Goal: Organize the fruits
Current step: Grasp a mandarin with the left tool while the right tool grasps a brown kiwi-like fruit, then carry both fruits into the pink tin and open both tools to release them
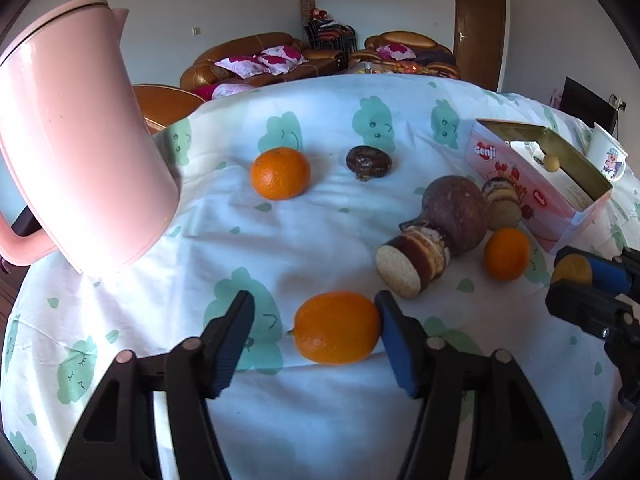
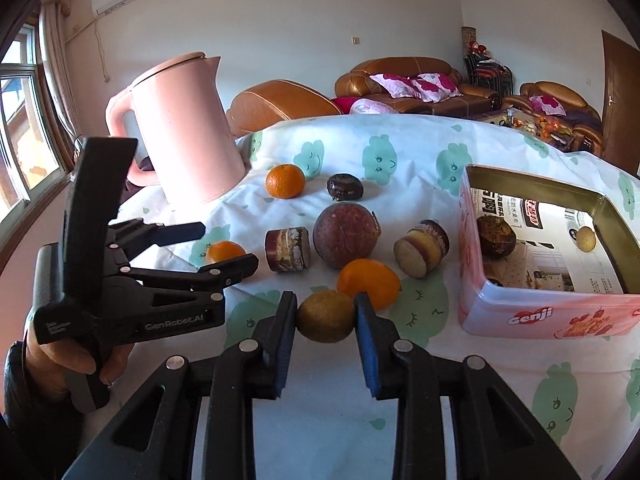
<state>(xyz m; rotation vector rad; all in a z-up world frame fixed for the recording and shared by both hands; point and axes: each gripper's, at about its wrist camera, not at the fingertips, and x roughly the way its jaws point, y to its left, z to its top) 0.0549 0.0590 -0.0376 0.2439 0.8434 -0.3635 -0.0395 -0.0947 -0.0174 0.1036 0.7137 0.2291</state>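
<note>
My left gripper (image 1: 316, 326) is open around an orange (image 1: 337, 327) on the cloth; the right pad touches it, the left pad stands apart. My right gripper (image 2: 326, 316) is shut on a small yellow-brown fruit (image 2: 325, 316); it also shows in the left wrist view (image 1: 571, 270). More oranges (image 2: 285, 181) (image 2: 368, 282) (image 2: 224, 251), a large purple fruit (image 2: 345, 235) and a dark wrinkled fruit (image 2: 345, 187) lie on the table. The pink Genji tin (image 2: 520, 312) at the right holds a brown fruit (image 2: 495, 237) and a small yellow one (image 2: 586, 238).
A pink kettle (image 2: 184, 128) stands at the back left. Two layered cake-like pieces (image 2: 287, 249) (image 2: 422, 248) lie among the fruits. A white cup (image 1: 608, 158) stands behind the tin. The table has a white cloth with green clouds (image 2: 376, 160).
</note>
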